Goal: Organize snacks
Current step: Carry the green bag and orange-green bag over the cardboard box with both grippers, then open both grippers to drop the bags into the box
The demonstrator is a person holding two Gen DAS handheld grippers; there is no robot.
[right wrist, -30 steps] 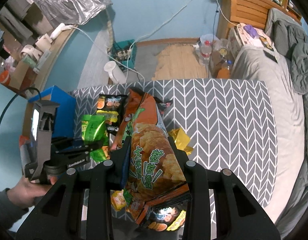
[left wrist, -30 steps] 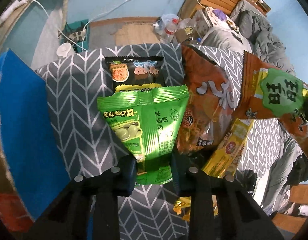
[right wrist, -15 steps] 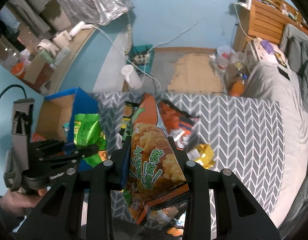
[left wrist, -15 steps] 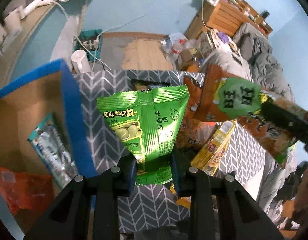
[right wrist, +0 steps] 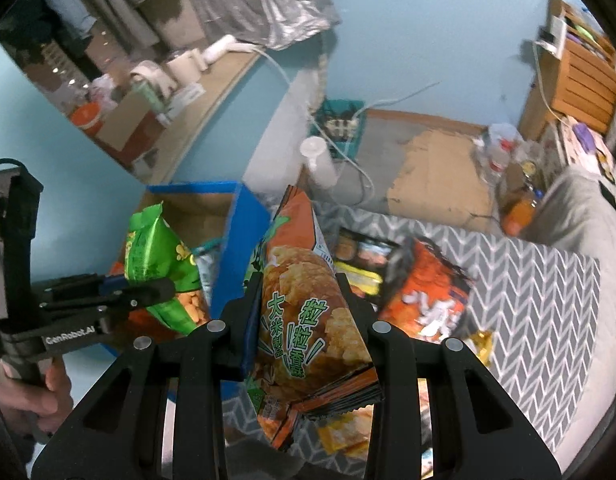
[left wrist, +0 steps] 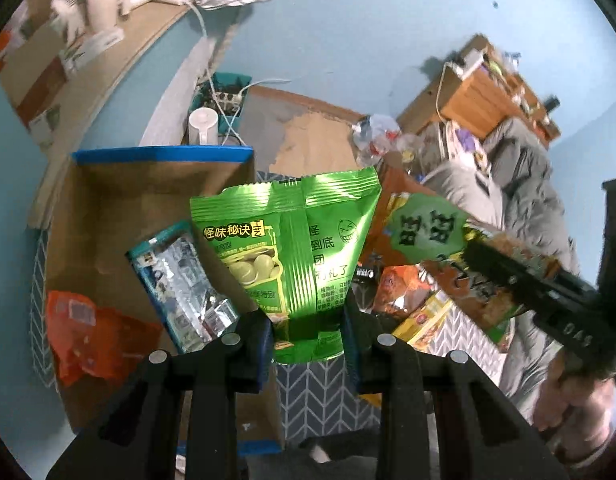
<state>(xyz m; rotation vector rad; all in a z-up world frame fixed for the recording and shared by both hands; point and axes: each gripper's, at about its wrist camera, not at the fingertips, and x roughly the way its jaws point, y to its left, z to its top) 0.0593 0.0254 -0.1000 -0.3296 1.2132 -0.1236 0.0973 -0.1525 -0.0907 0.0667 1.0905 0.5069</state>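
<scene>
Gripping a green snack bag (left wrist: 291,248) by its lower end, the left claw (left wrist: 308,332) holds it above a cardboard box (left wrist: 107,200) with blue edges, its fingers pressed against both sides. Inside the box lie a silver packet (left wrist: 179,284) and an orange packet (left wrist: 87,332). The right claw (right wrist: 299,316) is clamped on an orange chip bag (right wrist: 303,312), raised over the worktop (right wrist: 548,300) with its grey chevron cloth, just beside the box. On that cloth rest 1 orange bag (right wrist: 432,296), a dark packet (right wrist: 364,252) and a gold wrapper (right wrist: 480,340). A hand (right wrist: 31,392) grips the left claw's handle.
</scene>
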